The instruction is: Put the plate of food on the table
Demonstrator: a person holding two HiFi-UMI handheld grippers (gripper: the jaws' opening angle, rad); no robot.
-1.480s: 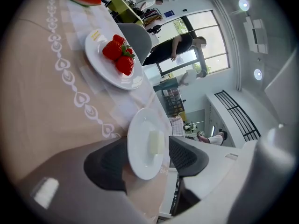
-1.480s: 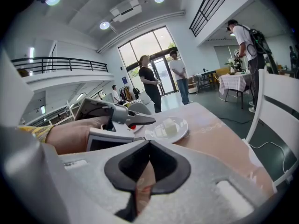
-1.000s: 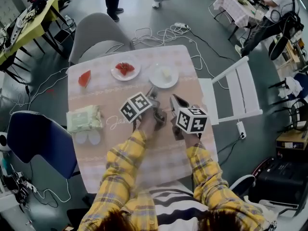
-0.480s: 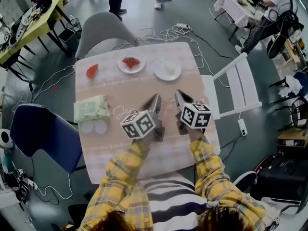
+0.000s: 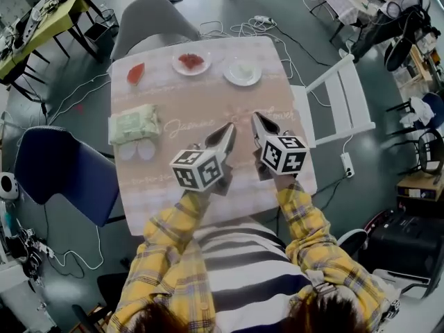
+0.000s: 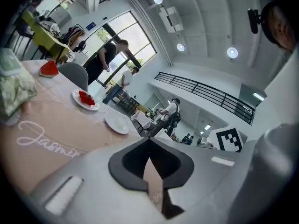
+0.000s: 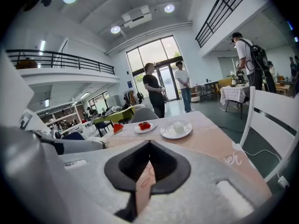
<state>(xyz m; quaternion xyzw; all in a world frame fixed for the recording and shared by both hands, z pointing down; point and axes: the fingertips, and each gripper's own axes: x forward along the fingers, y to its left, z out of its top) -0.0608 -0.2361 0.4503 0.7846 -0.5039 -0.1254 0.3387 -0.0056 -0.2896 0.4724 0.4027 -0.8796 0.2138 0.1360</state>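
Note:
Two white plates stand at the far side of the pink-clothed table (image 5: 208, 103): one with red food (image 5: 191, 62) (image 6: 85, 99) (image 7: 145, 126), one with a white piece of food (image 5: 243, 71) (image 6: 117, 123) (image 7: 176, 129). Both grippers hover over the near half of the table, well short of the plates. My left gripper (image 5: 228, 132) (image 6: 149, 140) is shut with nothing in it. My right gripper (image 5: 255, 121) (image 7: 148, 144) is beside it, also shut and holding nothing. The jaws of both point toward the plates.
A watermelon slice (image 5: 136, 73) lies at the far left corner. A green wipes pack (image 5: 134, 124) and two round lids (image 5: 136, 150) sit at the left edge. A grey chair (image 5: 149, 23), a blue chair (image 5: 59, 179) and a white chair (image 5: 333, 106) surround the table. People stand beyond.
Both grippers have drawn back from the plates toward the near side of the table. The head view has pulled back too. The plates have stayed where they were.

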